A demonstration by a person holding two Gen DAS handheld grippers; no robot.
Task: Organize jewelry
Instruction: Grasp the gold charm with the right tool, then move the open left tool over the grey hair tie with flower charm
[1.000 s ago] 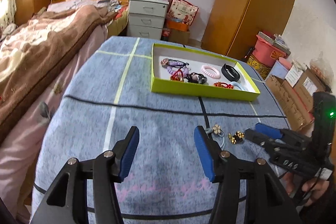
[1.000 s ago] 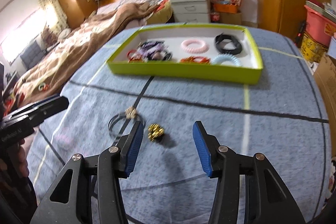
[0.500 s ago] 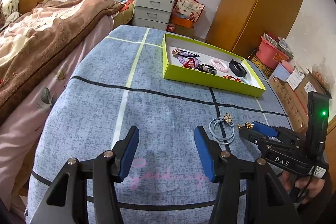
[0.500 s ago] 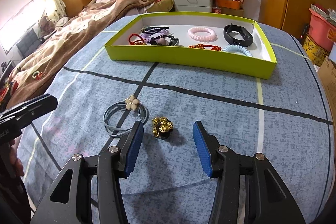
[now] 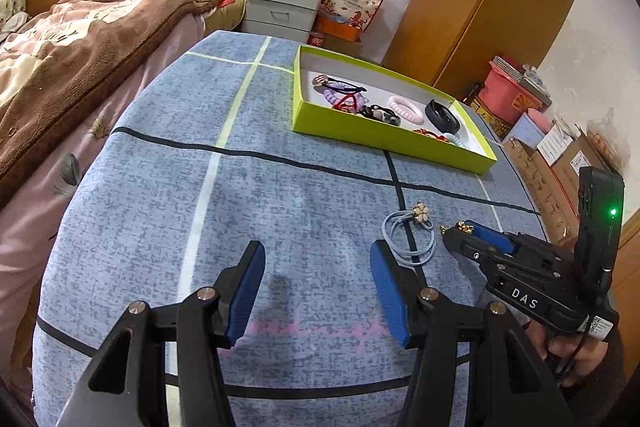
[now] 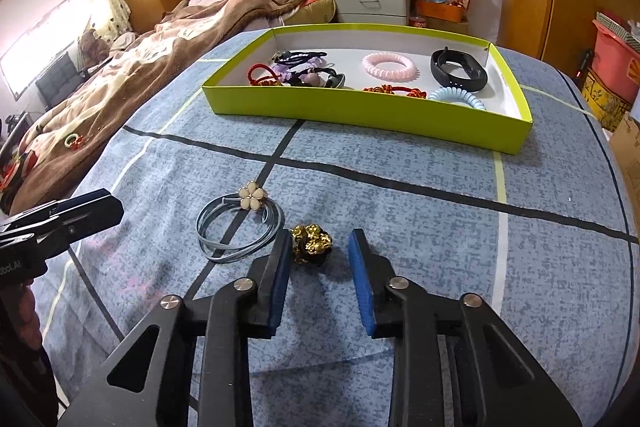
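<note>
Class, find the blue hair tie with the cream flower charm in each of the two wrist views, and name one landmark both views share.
Left wrist view: the flower hair tie lies right of centre on the blue cloth, beyond the left hand-held gripper's right finger.
Right wrist view: the same tie lies left of centre, beside the gold bead cluster.
Shared landmark: the green tray farther back.

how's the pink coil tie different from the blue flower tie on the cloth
The pink coil tie is one thick spiral ring inside the green box; the blue flower tie is thin flat loops with a cream flower charm, lying on the cloth near the right gripper. Neither is gripped.
</note>
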